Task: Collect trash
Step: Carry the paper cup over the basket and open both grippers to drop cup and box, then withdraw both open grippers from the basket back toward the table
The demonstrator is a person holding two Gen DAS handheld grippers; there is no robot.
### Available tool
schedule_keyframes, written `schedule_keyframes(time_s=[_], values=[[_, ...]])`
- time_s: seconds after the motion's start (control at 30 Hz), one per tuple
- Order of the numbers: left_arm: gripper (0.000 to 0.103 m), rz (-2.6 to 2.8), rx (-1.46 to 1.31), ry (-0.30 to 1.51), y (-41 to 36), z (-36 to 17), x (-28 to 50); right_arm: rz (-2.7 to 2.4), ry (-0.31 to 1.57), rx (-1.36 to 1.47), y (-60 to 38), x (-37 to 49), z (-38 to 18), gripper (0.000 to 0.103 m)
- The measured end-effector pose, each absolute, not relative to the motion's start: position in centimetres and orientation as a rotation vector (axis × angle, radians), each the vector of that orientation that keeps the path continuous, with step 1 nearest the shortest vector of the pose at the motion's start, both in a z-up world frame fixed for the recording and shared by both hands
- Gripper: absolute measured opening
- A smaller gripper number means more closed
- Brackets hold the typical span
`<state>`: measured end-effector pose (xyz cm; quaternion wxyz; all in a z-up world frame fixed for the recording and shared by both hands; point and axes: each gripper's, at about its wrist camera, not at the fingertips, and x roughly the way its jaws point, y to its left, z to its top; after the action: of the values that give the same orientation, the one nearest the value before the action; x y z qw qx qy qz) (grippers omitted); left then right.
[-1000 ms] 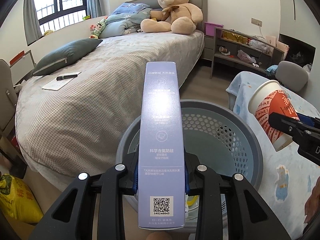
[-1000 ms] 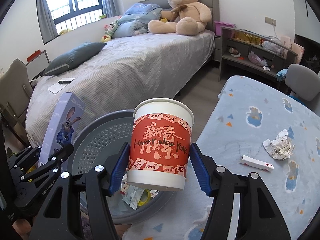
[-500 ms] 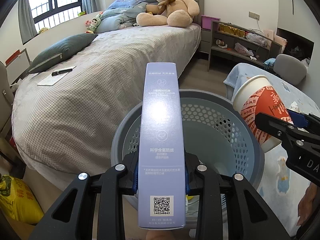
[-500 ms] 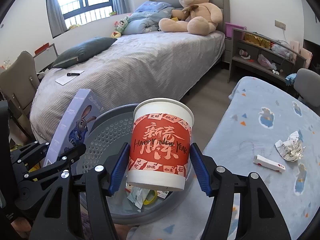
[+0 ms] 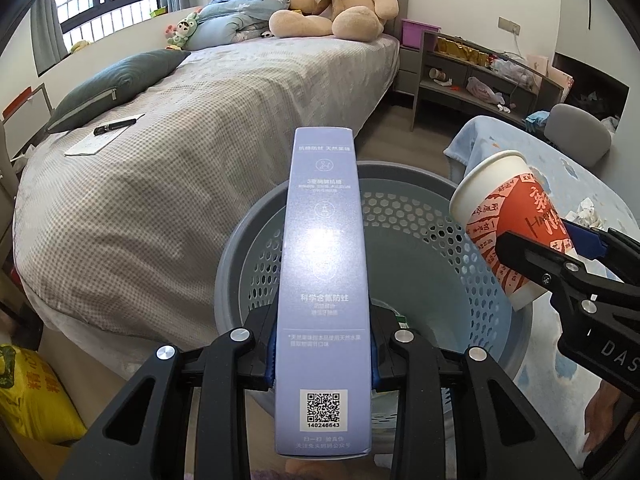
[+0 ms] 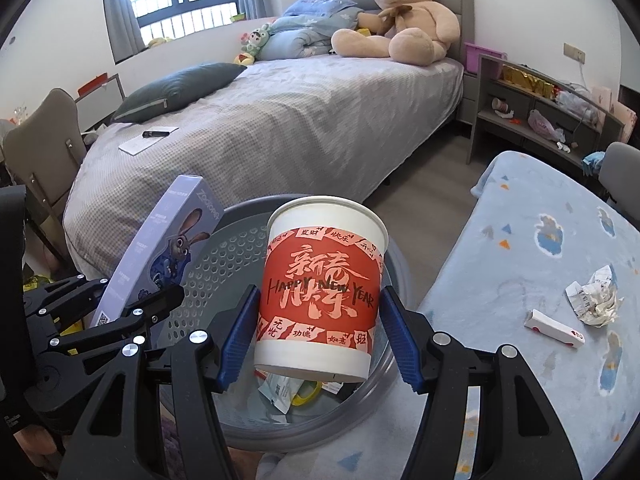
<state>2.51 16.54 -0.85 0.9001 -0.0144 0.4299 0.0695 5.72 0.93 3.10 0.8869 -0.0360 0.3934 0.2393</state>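
Both tools closer over basket [image 5: 460, 240], loads unchanged

Glossy card box [image 5: 323, 280], perforated plastic basket [image 5: 448, 240]

from my left camera the purple box [image 5: 323, 280] hides most of the grey basket [image 5: 440, 216] floor. the paper cup [image 6: 320, 296] covers part of the trash inside, and small print on both is unreadable to me.
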Motion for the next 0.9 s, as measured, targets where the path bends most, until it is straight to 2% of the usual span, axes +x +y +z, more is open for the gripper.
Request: schedule_keyframes(time_s=[0.43, 0.47, 0.53, 0.57, 0.63, 0.9], values=[[0.032, 0.15, -0.029, 0.883, 16.65, -0.65, 2.49, 0.503, 0.826, -0.078, 0.8, 5.95, 2.87, 0.061], [0.034, 0.151, -0.028, 0.88, 16.61, -0.6, 2.45, 0.504, 0.827, -0.078, 0.75, 6.01, 2.88, 0.063], [0.048, 0.157, -0.029, 0.871, 16.56, -0.46, 2.3, 0.497, 0.822, -0.072, 0.58, 6.03, 2.97, 0.066], [0.049, 0.159, -0.031, 0.866, 16.57, -0.38, 2.24, 0.496, 0.82, -0.066, 0.46, 6.05, 3.02, 0.067], [0.05, 0.161, -0.033, 0.864, 16.57, -0.32, 2.22, 0.493, 0.817, -0.061, 0.33, 6.1, 3.09, 0.07], [0.052, 0.174, -0.035, 0.864, 16.66, -0.43, 2.26, 0.491, 0.82, -0.067, 0.47, 6.04, 3.05, 0.07]])
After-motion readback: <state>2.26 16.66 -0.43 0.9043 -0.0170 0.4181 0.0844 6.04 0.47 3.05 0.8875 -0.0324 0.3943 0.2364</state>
